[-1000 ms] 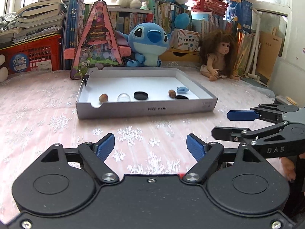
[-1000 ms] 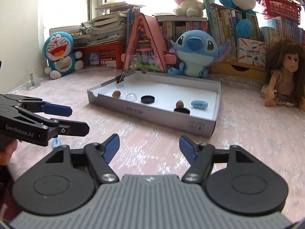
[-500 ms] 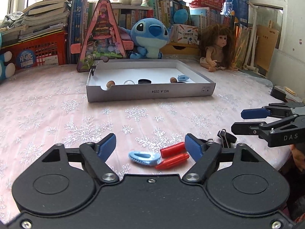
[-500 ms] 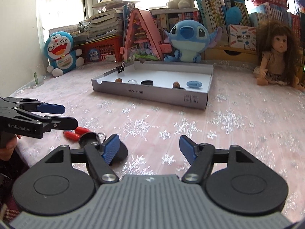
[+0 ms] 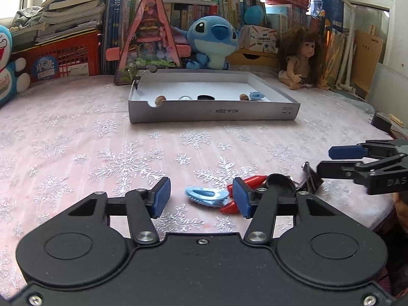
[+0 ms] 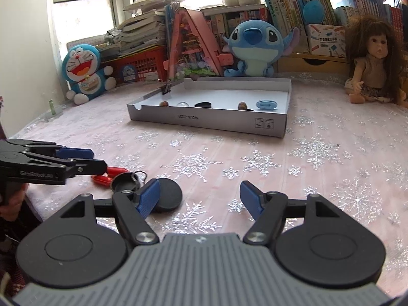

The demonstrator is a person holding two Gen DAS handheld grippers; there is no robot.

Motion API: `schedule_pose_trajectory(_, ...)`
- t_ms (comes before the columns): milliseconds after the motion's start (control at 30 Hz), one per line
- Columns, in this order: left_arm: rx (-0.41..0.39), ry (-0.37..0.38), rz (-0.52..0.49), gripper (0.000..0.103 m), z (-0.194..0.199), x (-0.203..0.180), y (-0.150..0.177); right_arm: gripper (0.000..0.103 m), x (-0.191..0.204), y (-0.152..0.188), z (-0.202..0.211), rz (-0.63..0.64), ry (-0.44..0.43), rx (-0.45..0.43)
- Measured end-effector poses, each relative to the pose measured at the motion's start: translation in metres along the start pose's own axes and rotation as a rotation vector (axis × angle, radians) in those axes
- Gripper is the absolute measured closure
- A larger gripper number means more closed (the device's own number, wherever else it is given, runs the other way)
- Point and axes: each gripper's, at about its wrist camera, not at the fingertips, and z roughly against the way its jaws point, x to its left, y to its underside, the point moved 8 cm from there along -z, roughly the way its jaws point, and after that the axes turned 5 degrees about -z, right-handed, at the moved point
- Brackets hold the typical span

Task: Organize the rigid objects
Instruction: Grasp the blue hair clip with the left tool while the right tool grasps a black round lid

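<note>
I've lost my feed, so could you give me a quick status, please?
Left claw closing around blue clip, not gripping. Right claw open, empty. Red clips crowd the blue one.

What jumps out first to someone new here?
The big blue plush at the back, and the long-haired doll to its right. In front of them, a shallow white box holds a row of small bits. Near the table edge lie a light-blue clip, between the open jaws of the left gripper, and red-handled pliers beside it.
</note>
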Motion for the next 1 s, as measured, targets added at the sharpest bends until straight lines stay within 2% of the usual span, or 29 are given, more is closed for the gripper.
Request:
schedule_pose_trajectory(300,0.003,-0.015,-0.002,0.054,-0.003,0.002,0.002,0.023,0.009,0.002,-0.003,0.009,-0.027,0.009)
schedule_pose_trajectory(1000,-0.001,-0.108,-0.018,0.054,-0.007,0.010,0.003,0.023,-0.007,0.002,-0.008,0.063,0.148,-0.015)
